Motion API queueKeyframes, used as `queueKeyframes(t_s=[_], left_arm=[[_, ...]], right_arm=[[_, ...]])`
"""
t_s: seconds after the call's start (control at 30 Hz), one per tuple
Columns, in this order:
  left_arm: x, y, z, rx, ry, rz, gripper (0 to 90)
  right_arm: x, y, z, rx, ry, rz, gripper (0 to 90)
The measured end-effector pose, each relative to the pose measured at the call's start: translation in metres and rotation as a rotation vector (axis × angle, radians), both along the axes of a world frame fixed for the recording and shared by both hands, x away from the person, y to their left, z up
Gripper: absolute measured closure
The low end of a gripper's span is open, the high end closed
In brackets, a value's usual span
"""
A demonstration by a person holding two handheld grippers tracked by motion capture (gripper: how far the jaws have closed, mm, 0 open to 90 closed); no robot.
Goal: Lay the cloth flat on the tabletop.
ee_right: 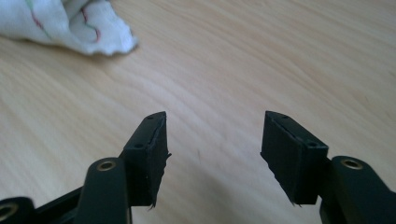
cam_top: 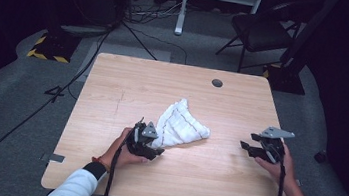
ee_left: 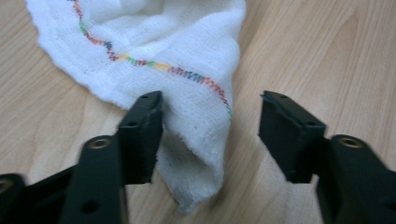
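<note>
A crumpled white cloth (cam_top: 179, 125) lies mid-table (cam_top: 113, 85), not yet grasped. The left gripper (ee_left: 210, 135) stands wide open around its near corner; the right gripper (ee_right: 212, 154), also wide open and empty, waits well apart

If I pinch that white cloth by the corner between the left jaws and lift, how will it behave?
The white cloth lies crumpled in soft folds, so it will probably hang limp and drape rather than hold shape. Its thin, gauzy weave suggests it is light. The corner sits between the open jaws of the left gripper; the textured fabric should grip well, though pushed it would likely bunch up, not slide.
</note>
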State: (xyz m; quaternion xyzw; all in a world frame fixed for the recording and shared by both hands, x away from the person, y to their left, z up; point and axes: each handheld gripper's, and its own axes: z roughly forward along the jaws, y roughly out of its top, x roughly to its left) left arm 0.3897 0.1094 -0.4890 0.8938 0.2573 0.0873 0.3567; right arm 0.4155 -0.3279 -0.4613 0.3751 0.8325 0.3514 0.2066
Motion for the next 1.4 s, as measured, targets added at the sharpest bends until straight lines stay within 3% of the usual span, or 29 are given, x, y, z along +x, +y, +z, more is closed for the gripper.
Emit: queueKeyframes(t_s=[0.03, 0.07, 0.1, 0.13, 0.2, 0.27, 0.3, 0.43, 0.57, 0.67, 0.7, 0.77, 0.93, 1.07, 1.13, 1.3, 1.4], left_arm=[[0.0, 0.0, 0.0, 0.0, 0.0, 0.0, 46.0], [0.002, 0.001, 0.002, 0.003, -0.012, -0.006, 52.1], [0.002, 0.001, 0.002, 0.003, -0.012, -0.006, 59.6], [0.003, 0.004, 0.004, 0.014, -0.004, -0.005, 64.3], [0.003, 0.008, 0.004, 0.015, -0.003, -0.011, 73.2], [0.003, 0.009, 0.005, 0.02, -0.005, -0.014, 75.8], [0.003, 0.012, 0.006, 0.022, -0.015, -0.021, 78.0], [0.003, 0.015, 0.007, 0.039, -0.027, -0.031, 80.5], [0.005, 0.017, 0.006, 0.036, -0.021, -0.041, 81.7], [0.009, 0.021, 0.003, 0.044, -0.013, -0.033, 81.4], [0.01, 0.023, 0.002, 0.046, -0.012, -0.029, 81.4], [0.012, 0.026, 0.002, 0.045, -0.01, -0.017, 81.4], [0.021, 0.034, 0.002, 0.064, -0.021, 0.03, 81.4], [0.031, 0.033, 0.001, 0.079, -0.026, 0.057, 81.1], [0.035, 0.031, 0.0, 0.081, -0.032, 0.064, 80.9], [0.048, 0.028, -0.001, 0.1, -0.062, 0.089, 79.0], [0.052, 0.025, 0.004, 0.072, -0.057, 0.115, 71.9]], right_arm=[[0.0, 0.0, 0.0, 0.0, 0.0, 0.0, 41.1], [0.013, 0.018, 0.002, -0.015, -0.005, 0.02, 41.0], [0.013, 0.018, 0.002, -0.015, -0.005, 0.02, 41.0], [0.024, 0.034, 0.001, -0.024, 0.001, 0.033, 41.0], [0.034, 0.049, -0.002, -0.009, 0.014, 0.048, 41.1], [0.038, 0.055, -0.003, -0.009, 0.016, 0.053, 41.2], [0.047, 0.072, -0.008, -0.02, 0.022, 0.063, 42.3], [0.059, 0.096, -0.015, -0.015, 0.043, 0.085, 42.7], [0.066, 0.11, -0.02, -0.018, 0.034, 0.101, 43.8], [0.069, 0.119, -0.03, -0.052, 0.054, 0.104, 44.4], [0.07, 0.119, -0.031, -0.028, 0.064, 0.099, 44.9], [0.07, 0.118, -0.03, -0.036, 0.065, 0.106, 45.0], [0.065, 0.109, -0.028, -0.025, 0.122, 0.116, 43.7], [0.053, 0.102, -0.028, -0.03, 0.122, 0.124, 43.2], [0.045, 0.097, -0.028, -0.015, 0.152, 0.116, 42.8], [0.02, 0.092, -0.028, -0.032, 0.132, 0.144, 43.6], [0.003, 0.092, -0.027, -0.058, 0.115, 0.163, 43.7]])
